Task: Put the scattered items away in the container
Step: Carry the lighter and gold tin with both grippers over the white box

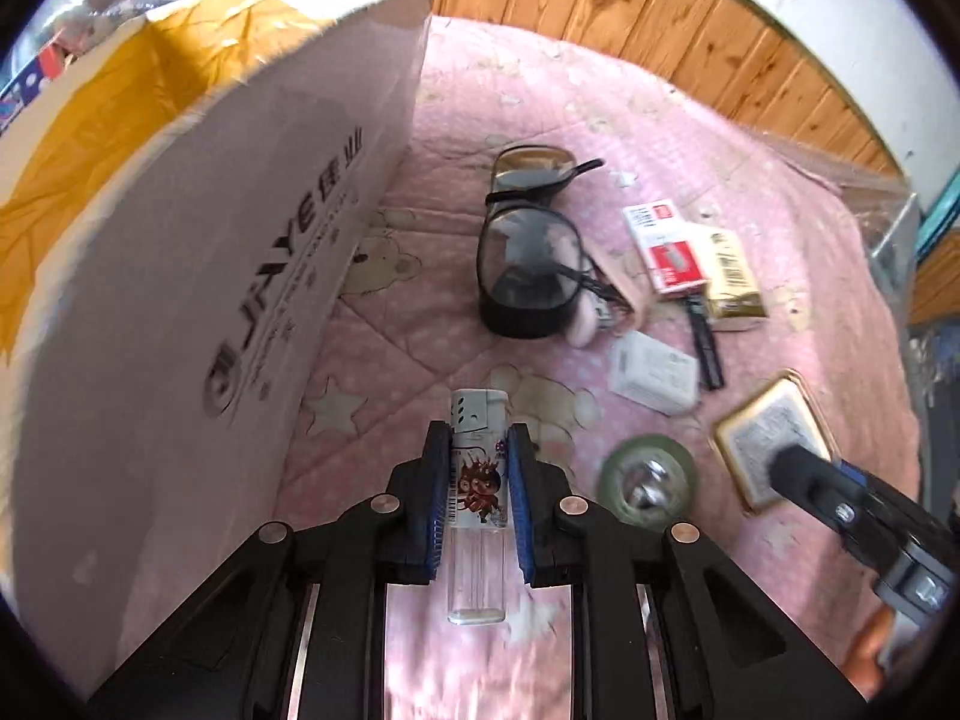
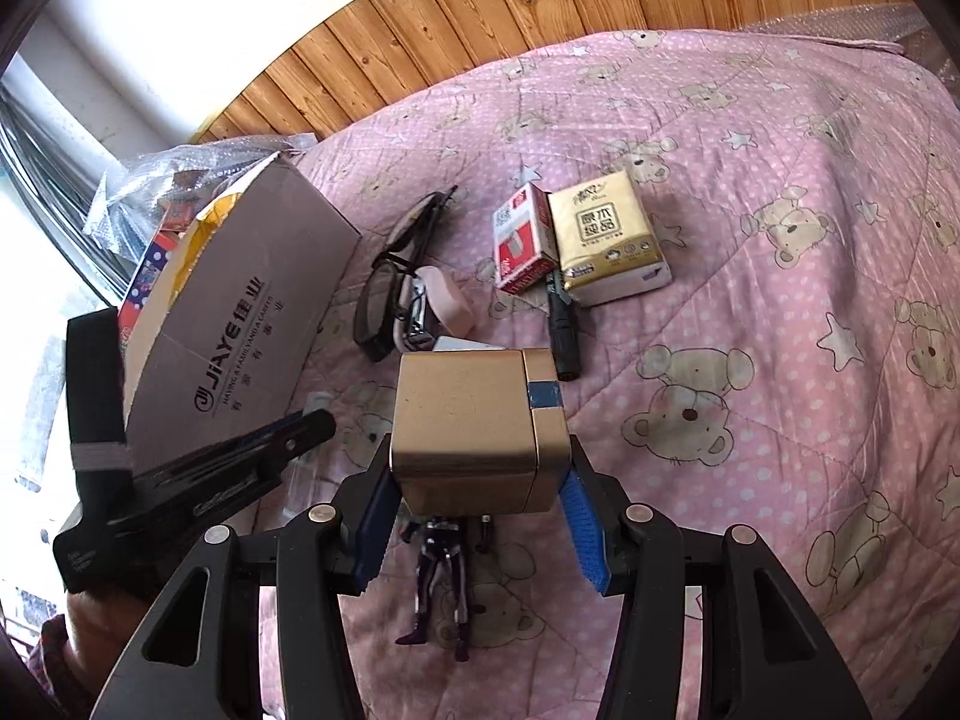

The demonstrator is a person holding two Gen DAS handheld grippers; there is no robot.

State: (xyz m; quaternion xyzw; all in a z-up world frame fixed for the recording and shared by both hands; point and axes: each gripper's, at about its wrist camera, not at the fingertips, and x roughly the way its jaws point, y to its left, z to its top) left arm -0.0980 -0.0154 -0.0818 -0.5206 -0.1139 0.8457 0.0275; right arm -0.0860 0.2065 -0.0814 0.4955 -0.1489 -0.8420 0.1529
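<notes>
The left gripper point(image 1: 478, 450) is clamping the lighter point(image 1: 478, 483) above the bed point(image 1: 750, 192) beside the cardboard box point(image 1: 198, 276), while the right gripper point(image 2: 477, 483) is gripping the gold box point(image 2: 468, 432); both should be rising clear of the box's wall before releasing inside.

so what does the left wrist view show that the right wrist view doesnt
Only the left wrist view: the left hand-held gripper shut on a lighter, and a tape roll on the quilt.

Only the right wrist view: the right hand-held gripper holding a gold box, with a dark toy figure lying beneath it.

Both: the cardboard box, glasses, red-and-white pack, tissue pack and pink quilt.
</notes>
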